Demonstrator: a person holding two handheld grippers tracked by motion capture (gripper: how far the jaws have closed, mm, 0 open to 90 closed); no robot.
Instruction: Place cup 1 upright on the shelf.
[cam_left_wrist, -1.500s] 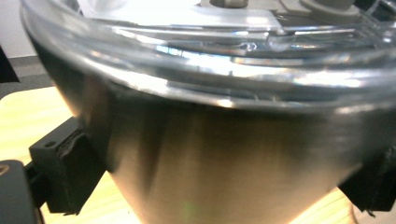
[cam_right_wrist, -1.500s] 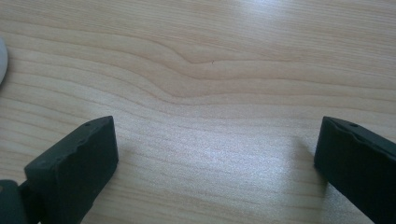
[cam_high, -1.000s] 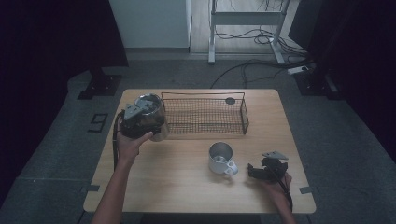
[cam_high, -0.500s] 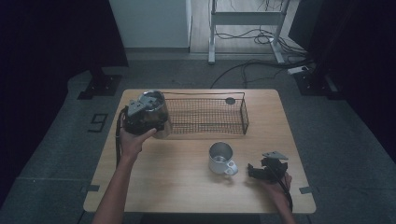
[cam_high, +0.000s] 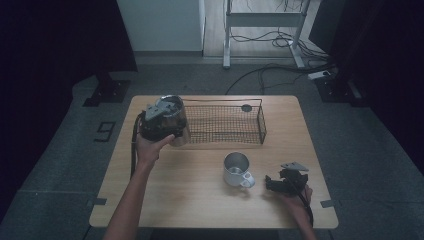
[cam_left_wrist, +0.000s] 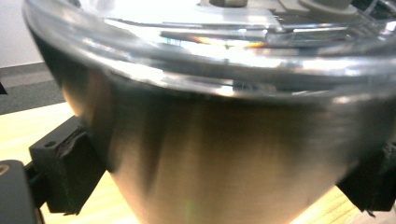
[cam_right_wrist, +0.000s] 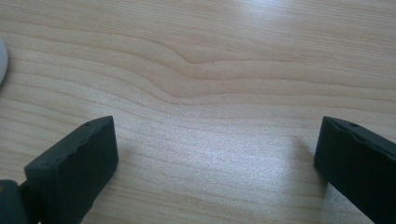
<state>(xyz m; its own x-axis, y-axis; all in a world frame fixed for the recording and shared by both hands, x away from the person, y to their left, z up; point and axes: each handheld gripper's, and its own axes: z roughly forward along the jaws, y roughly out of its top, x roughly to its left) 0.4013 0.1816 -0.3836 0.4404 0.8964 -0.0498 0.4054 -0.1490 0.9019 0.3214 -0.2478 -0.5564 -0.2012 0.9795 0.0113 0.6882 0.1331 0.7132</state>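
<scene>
Looking along my left claw (cam_left_wrist: 224, 186), I see it clamped on a steel cup (cam_left_wrist: 224, 140); overhead, my right claw (cam_high: 280, 184) rests wide open, empty, on the tabletop (cam_high: 190, 200).

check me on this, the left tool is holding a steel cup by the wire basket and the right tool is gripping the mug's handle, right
Not quite. The right tool grips nothing: the right gripper view shows its jaws open over bare table, beside the mug. The left tool does hold the steel cup by the wire basket.
</scene>
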